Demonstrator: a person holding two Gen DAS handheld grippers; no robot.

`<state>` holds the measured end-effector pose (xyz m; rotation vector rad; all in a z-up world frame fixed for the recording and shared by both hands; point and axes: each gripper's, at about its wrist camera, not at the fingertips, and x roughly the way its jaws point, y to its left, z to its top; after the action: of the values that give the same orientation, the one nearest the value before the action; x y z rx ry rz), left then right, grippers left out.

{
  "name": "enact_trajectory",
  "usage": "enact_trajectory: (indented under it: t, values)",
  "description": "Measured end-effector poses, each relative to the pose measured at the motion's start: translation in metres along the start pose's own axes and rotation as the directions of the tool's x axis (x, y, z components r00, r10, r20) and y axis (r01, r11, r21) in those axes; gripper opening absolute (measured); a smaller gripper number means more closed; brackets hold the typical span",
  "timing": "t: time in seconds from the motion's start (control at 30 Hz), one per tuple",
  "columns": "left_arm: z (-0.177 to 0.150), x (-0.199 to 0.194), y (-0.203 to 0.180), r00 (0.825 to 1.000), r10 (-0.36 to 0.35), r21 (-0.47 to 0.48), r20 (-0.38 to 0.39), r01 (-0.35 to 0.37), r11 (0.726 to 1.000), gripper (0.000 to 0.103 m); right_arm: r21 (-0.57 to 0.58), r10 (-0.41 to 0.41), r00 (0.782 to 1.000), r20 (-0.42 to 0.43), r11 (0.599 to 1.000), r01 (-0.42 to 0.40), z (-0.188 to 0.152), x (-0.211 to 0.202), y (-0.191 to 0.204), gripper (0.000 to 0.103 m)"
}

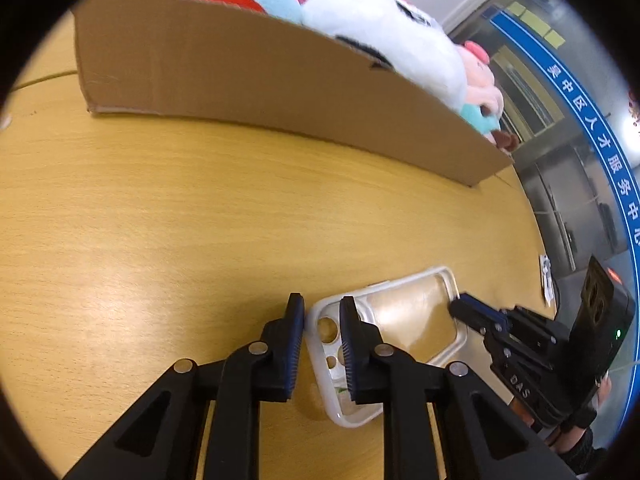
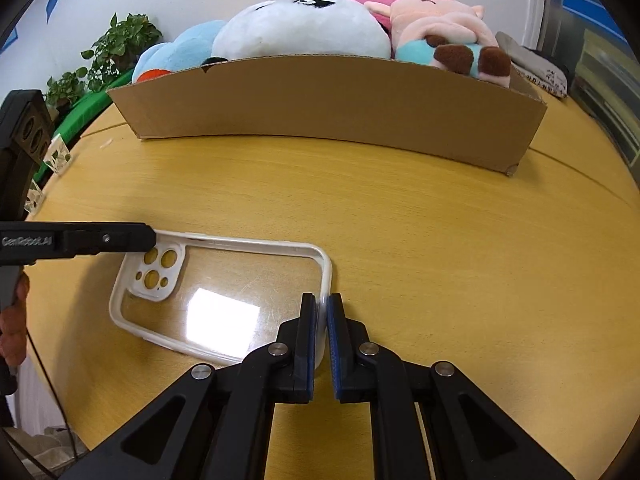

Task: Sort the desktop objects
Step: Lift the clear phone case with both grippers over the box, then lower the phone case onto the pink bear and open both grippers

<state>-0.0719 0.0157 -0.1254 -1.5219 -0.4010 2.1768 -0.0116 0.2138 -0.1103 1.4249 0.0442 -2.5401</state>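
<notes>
Clear white-rimmed plastic phone case (image 1: 404, 320) lies flat on the wooden tabletop (image 1: 180, 220), left gripper (image 1: 322, 344) clamped on its camera-end rim. Right-wrist view: right gripper (image 2: 322, 344) pinches the case's opposite short rim; brown cardboard box (image 2: 332, 108) of plush toys (image 2: 304, 32) behind.

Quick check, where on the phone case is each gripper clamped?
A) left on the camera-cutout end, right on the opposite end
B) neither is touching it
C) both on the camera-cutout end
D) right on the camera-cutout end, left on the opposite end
A: the left gripper pinches the phone case rim beside the camera holes, while the right gripper pinches the rim at the far end.
</notes>
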Motion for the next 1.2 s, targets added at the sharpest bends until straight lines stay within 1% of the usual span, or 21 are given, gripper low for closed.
enact_trajectory:
  t: [0.1,0.2,0.27,0.33,0.4,0.47,0.53,0.57,0.6,0.67,0.73,0.8,0.87,0.9,1.0,1.03,1.07,1.1,1.13,1.17,1.2]
  values:
    - [0.013,-0.023,-0.005,0.997,-0.027,0.002,0.070,0.027,1.000,0.017,-0.002,0.008,0.999,0.034,1.000,-0.008,0.002,-0.010,0.004,0.007]
    - [0.034,-0.059,-0.022,0.985,-0.055,0.059,0.165,0.046,0.997,0.016,-0.005,0.015,0.988,0.151,1.000,-0.014,0.024,-0.038,0.004,0.007]
    - [0.060,-0.091,-0.047,0.966,-0.055,0.147,0.252,0.018,0.989,0.016,-0.019,0.007,0.971,0.238,1.000,-0.002,0.045,-0.060,0.006,0.007]
    - [0.089,-0.116,-0.068,0.943,-0.060,0.220,0.329,-0.014,0.975,0.016,-0.048,-0.011,0.948,0.318,0.998,0.027,0.076,-0.076,0.005,0.007]
    - [0.122,-0.130,-0.079,0.924,-0.067,0.261,0.375,-0.036,0.965,0.016,-0.073,-0.028,0.921,0.388,0.996,0.061,0.114,-0.088,0.002,0.007]
    - [0.170,-0.136,-0.090,0.906,-0.055,0.299,0.419,-0.080,0.951,0.016,-0.080,-0.026,0.907,0.420,0.995,0.066,0.149,-0.088,-0.003,0.007]
    - [0.211,-0.130,-0.092,0.906,-0.042,0.303,0.420,-0.096,0.948,0.016,-0.082,-0.041,0.898,0.437,0.993,0.086,0.193,-0.078,-0.005,0.007]
    - [0.240,-0.121,-0.090,0.910,-0.032,0.302,0.413,-0.103,0.948,0.016,-0.081,-0.055,0.895,0.443,0.992,0.101,0.218,-0.071,-0.009,0.007]
    - [0.262,-0.111,-0.084,0.919,-0.023,0.294,0.393,-0.102,0.950,0.016,-0.074,-0.056,0.898,0.437,0.992,0.098,0.236,-0.062,-0.013,0.007]
    - [0.298,-0.087,-0.072,0.937,-0.009,0.277,0.348,-0.094,0.956,0.016,-0.043,-0.050,0.918,0.393,0.996,0.073,0.275,-0.039,-0.035,0.007]
    - [0.327,-0.048,-0.058,0.956,0.029,0.251,0.293,-0.106,0.962,0.016,-0.011,-0.055,0.946,0.320,0.998,0.062,0.306,-0.001,-0.053,0.007]
    - [0.343,-0.006,-0.041,0.968,0.084,0.225,0.238,-0.139,0.964,0.016,0.016,-0.064,0.965,0.253,0.998,0.062,0.322,0.033,-0.066,0.007]
    - [0.351,0.034,-0.026,0.971,0.153,0.206,0.185,-0.190,0.960,0.016,0.039,-0.071,0.985,0.160,0.997,0.066,0.334,0.075,-0.076,0.007]
    - [0.352,0.046,-0.020,0.970,0.163,0.199,0.178,-0.198,0.960,0.016,0.037,-0.080,0.988,0.135,0.996,0.075,0.336,0.087,-0.077,0.007]
    - [0.347,0.041,-0.012,0.969,0.126,0.172,0.211,-0.164,0.971,0.017,0.013,-0.106,0.982,0.157,0.994,0.105,0.337,0.086,-0.071,0.009]
    - [0.343,0.033,-0.015,0.965,0.130,0.174,0.227,-0.171,0.970,0.017,0.001,-0.110,0.981,0.161,0.994,0.111,0.337,0.081,-0.068,0.020]
    - [0.339,0.023,-0.019,0.957,0.149,0.175,0.248,-0.195,0.965,0.017,-0.013,-0.109,0.979,0.171,0.993,0.113,0.335,0.075,-0.065,0.055]
    - [0.332,0.010,-0.024,0.946,0.168,0.174,0.278,-0.222,0.959,0.017,-0.014,-0.099,0.975,0.198,0.994,0.104,0.328,0.063,-0.063,0.075]
    - [0.321,-0.007,-0.029,0.933,0.180,0.169,0.312,-0.240,0.956,0.019,-0.012,-0.089,0.969,0.229,0.996,0.094,0.320,0.050,-0.062,0.101]
    - [0.309,-0.024,-0.035,0.919,0.190,0.163,0.345,-0.258,0.952,0.027,-0.011,-0.078,0.963,0.259,0.996,0.083,0.313,0.038,-0.061,0.103]
    - [0.296,-0.042,-0.041,0.904,0.200,0.156,0.378,-0.276,0.949,0.039,-0.014,-0.072,0.956,0.285,0.997,0.079,0.303,0.023,-0.058,0.103]
